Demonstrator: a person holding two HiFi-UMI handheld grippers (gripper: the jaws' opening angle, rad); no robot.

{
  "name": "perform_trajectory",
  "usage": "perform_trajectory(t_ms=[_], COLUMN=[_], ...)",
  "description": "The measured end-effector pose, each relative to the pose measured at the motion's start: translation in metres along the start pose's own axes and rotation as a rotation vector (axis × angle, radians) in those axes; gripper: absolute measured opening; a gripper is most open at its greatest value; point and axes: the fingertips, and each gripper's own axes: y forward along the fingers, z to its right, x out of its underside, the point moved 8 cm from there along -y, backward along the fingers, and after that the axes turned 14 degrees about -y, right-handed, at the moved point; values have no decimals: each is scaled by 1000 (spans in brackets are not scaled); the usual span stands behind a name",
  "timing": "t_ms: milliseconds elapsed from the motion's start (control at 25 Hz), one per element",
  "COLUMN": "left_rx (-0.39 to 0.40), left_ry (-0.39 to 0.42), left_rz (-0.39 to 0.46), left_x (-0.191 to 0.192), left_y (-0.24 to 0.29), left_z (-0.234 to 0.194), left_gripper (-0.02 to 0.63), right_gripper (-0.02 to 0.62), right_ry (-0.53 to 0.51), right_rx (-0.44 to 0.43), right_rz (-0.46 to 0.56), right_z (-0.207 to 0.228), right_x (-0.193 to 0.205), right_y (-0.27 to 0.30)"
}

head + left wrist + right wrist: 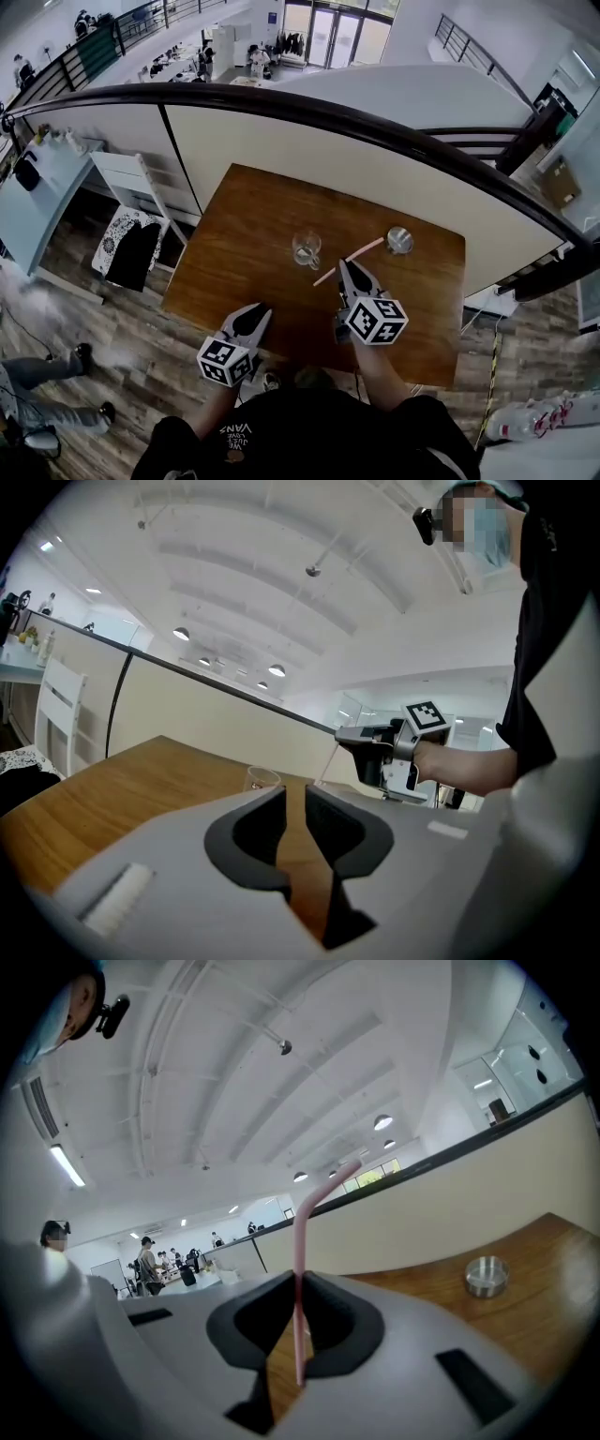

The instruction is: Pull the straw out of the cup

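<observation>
As the head view shows, the right gripper (345, 265) holds the thin pink plastic straw (361, 250) outside the clear glass cup (307, 249) on the brown wooden table (234, 216). Left gripper view: the left gripper (295, 794) stands narrowly apart, empty. Right gripper view: jaws clamp the straw.

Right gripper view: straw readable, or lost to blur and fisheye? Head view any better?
Right gripper view: strong fisheye, dark corners; the straw is sharp and pink against the pale wall, pinched in the right tongs. Head view: evenly lit; straw thin but clear on the brown table; the clear cup is faint.
</observation>
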Motion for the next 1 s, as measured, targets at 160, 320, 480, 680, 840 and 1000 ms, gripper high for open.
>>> perform_trajectory(t_ms=[160,320,480,680,840,1000], left_rx=[21,36,49,59,66,70], left_ry=[16,28,29,30,32,30], left_rz=[5,-5,-26,-34,-35,-41], left_x=[1,4,11,18,22,26], left_y=[-13,-25,-33,-41,-44,-49], left_z=[2,5,9,11,13,14], left_gripper=[46,32,18,12,12,12], right_gripper=[35,35,35,35,34,34], right_ry=[2,3,11,22,27,30], right_rx=[16,34,41,46,44,46], right_rz=[-14,-30,-43,-68,-93,-117], right_z=[-13,-24,-33,-44,-49,-55], right_x=[9,20,33,51,63,74], right_y=[-19,-37,-52,-67,-77,-84])
